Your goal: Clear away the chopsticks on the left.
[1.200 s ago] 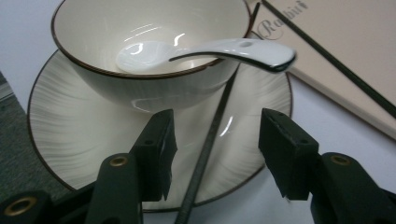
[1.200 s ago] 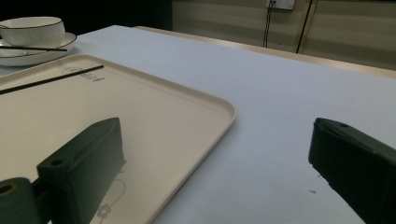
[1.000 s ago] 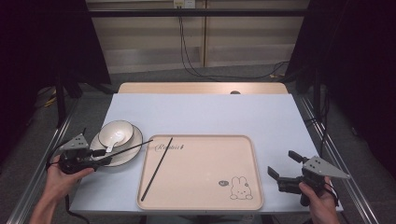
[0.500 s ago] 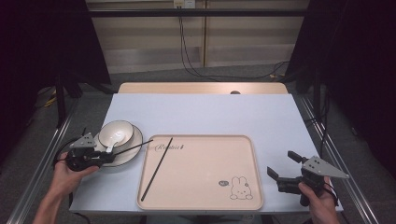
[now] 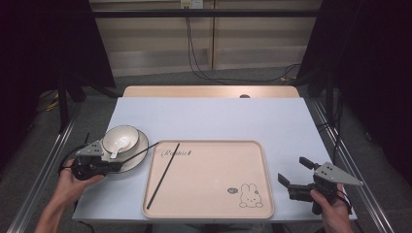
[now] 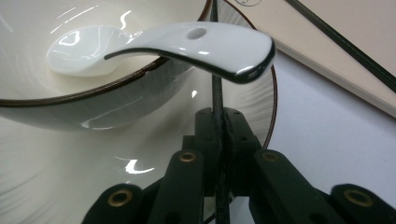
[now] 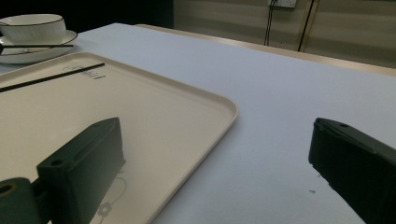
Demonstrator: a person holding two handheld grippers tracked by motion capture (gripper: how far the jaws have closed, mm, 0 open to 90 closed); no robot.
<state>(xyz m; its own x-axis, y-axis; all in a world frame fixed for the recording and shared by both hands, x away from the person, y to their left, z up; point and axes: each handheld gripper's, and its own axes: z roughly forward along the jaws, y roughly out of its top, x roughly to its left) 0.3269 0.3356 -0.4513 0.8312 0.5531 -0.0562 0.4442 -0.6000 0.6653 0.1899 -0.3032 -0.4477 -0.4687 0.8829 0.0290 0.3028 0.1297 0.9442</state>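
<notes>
Compared with one second ago, the left gripper (image 5: 112,166) has moved closer to the bowl (image 5: 121,138) and now sits over the plate (image 5: 139,154). Its jaws are pressed together on a black chopstick (image 6: 216,112), which runs under the handle of the white spoon (image 6: 154,49) (a detail the left gripper view gives). The second chopstick (image 5: 163,175) lies on the beige tray (image 5: 209,204). The right gripper (image 5: 294,174), near the tray's right edge, has its jaws wide apart
</notes>
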